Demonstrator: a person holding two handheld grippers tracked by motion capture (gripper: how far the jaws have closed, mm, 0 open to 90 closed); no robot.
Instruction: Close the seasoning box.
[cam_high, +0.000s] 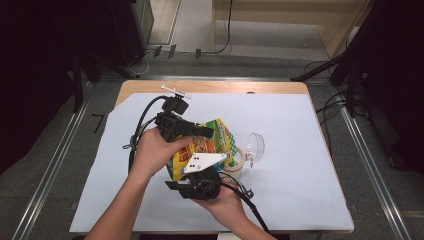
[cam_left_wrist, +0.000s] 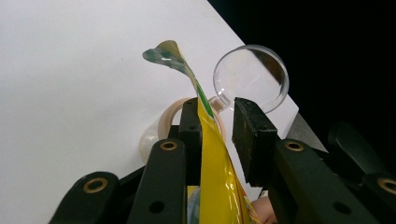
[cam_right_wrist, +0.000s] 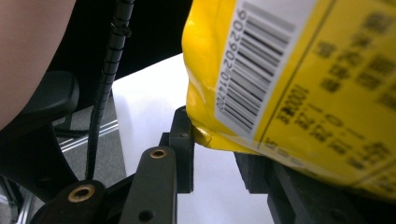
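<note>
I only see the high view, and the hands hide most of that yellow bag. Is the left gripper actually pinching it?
Observer: No. In the left gripper view, the yellow bag has its top edge against one pad of the left gripper, and the other pad stands clear of it.
Operator: Anything printed on the bag's other side?
Observer: Yes, the right gripper view shows a barcode there.
Operator: And the right gripper?
Observer: The bag's lower corner meets one pad of the right gripper and the bag covers the other pad, so I cannot tell whether it is clamped.
</note>
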